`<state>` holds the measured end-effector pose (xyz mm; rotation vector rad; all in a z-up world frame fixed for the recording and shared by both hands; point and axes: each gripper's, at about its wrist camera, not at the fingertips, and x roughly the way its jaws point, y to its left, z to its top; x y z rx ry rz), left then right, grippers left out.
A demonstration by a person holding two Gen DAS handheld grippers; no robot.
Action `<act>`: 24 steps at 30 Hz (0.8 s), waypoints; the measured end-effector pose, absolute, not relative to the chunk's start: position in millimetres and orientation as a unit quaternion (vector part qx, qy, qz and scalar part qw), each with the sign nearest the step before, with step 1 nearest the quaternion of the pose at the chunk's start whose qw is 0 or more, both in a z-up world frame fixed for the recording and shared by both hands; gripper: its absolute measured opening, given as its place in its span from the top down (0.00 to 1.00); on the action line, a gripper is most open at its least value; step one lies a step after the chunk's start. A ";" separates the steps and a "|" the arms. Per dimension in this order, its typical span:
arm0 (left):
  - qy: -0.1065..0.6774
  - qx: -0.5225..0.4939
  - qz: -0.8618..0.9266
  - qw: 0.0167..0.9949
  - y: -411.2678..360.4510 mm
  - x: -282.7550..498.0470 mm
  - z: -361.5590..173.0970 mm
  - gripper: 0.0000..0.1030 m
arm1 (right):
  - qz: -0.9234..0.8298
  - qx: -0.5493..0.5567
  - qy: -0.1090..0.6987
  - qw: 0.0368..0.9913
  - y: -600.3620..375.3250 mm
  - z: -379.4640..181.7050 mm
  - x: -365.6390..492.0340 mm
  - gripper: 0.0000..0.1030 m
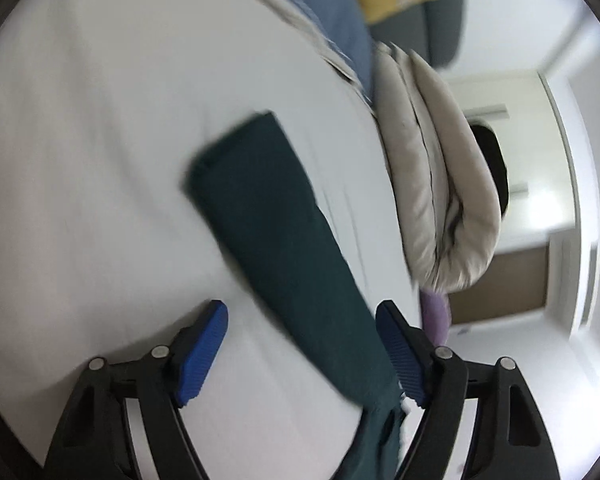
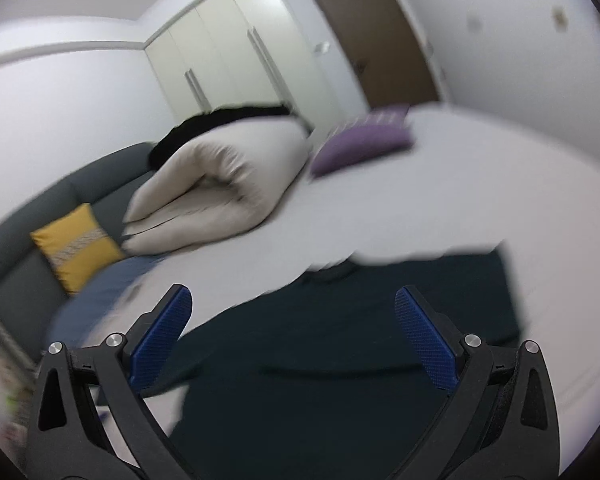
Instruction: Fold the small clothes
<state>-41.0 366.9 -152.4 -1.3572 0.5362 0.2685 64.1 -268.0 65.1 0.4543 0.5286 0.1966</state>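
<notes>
Both views are blurring. The left tongs (image 1: pixel 302 350) are gaping wide, gripping nothing; the dark green garment (image 1: pixel 276 232) is lying on the white bed (image 1: pixel 84 152), running as a long folded strip from 11 o'clock toward 5 o'clock and passing between the blue pads (image 1: pixel 202 354). The cream duvet (image 1: pixel 432 176) is sitting folded at 2 o'clock. The right tongs (image 2: pixel 294 334) are likewise spreading wide and holding nothing, hovering over the garment (image 2: pixel 340 344) lying flat beneath them. A purple cushion (image 2: pixel 360 146) is resting at 1 o'clock, a yellow cushion (image 2: pixel 76 248) at 9 o'clock.
</notes>
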 end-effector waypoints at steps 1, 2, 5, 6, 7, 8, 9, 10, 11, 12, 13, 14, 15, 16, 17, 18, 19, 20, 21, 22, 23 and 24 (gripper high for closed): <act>0.240 -0.622 0.133 0.734 369.8 -38.2 -153.0 0.25 | 0.100 0.230 0.269 0.930 -262.3 60.8 65.7 0.04; 0.235 -0.619 0.148 0.735 371.6 -33.0 -153.0 0.26 | 0.101 0.240 0.284 0.923 -257.0 55.4 69.5 0.07; 0.218 -0.639 0.164 0.720 380.0 -20.5 -153.2 0.33 | 0.105 0.274 0.311 0.904 -245.2 43.4 78.3 0.20; 0.214 -0.644 0.166 0.716 384.0 -16.5 -154.5 0.48 | 0.104 0.281 0.312 0.902 -237.0 35.2 82.5 0.22; 0.217 -0.650 0.164 0.710 390.2 -14.4 -157.1 0.74 | 0.101 0.284 0.312 0.901 -233.2 27.8 84.3 0.22; 0.226 -0.653 0.164 0.704 394.6 -11.3 -158.4 0.86 | 0.097 0.285 0.312 0.901 -234.3 23.0 86.3 0.22; 0.233 -0.648 0.161 0.707 392.6 -4.0 -153.4 0.93 | 0.093 0.285 0.311 0.902 -236.6 20.5 86.2 0.22; 0.236 -0.631 0.158 0.722 387.2 1.3 -143.1 0.93 | 0.090 0.284 0.312 0.902 -239.5 18.0 85.9 0.23; 0.241 -0.604 0.152 0.744 379.2 6.7 -128.2 0.93 | 0.087 0.284 0.312 0.902 -243.8 15.6 84.3 0.24; 0.247 -0.573 0.142 0.769 366.9 16.3 -111.3 0.93 | 0.086 0.285 0.312 0.902 -250.3 14.1 78.2 0.25; 0.252 -0.548 0.128 0.787 352.7 25.0 -96.8 0.92 | 0.085 0.287 0.311 0.902 -261.4 15.0 73.8 0.26; 0.257 -0.524 0.111 0.805 337.0 36.5 -81.8 0.92 | 0.084 0.288 0.310 0.902 -266.5 12.9 72.5 0.26; 0.264 -0.494 0.092 0.824 315.7 48.8 -64.6 0.92 | 0.080 0.289 0.310 0.902 -273.5 12.2 70.0 0.27; 0.271 -0.462 0.075 0.841 291.4 58.5 -49.2 0.92 | 0.076 0.293 0.310 0.901 -285.7 12.7 63.9 0.27; 0.281 -0.420 0.049 0.861 258.3 74.1 -31.3 0.92 | 0.073 0.298 0.309 0.900 -292.4 9.3 61.8 0.27; 0.290 -0.390 0.029 0.873 232.0 85.5 -20.4 0.92 | 0.069 0.301 0.307 0.900 -298.1 6.7 64.6 0.27; 0.298 -0.355 0.004 0.886 198.8 96.1 -9.7 0.92 | 0.065 0.304 0.306 0.900 -305.0 4.9 61.6 0.27; 0.304 -0.319 -0.020 0.897 163.4 104.5 -1.7 0.92 | 0.061 0.307 0.304 0.900 -312.0 2.6 59.8 0.27; 0.311 -0.278 -0.046 0.908 122.6 113.2 4.3 0.92 | 0.056 0.312 0.301 0.899 -321.5 -0.1 55.7 0.27; 0.318 -0.246 -0.068 0.913 86.2 118.4 6.0 0.92 | 0.049 0.316 0.301 0.899 -329.5 -3.5 53.3 0.27; 0.327 -0.220 -0.091 0.915 51.4 122.3 3.8 0.92 | 0.045 0.319 0.301 0.898 -337.7 -5.5 50.4 0.27; 0.341 -0.189 -0.116 0.913 8.0 126.1 -3.9 0.91 | 0.040 0.325 0.303 0.895 -347.3 -10.8 48.7 0.27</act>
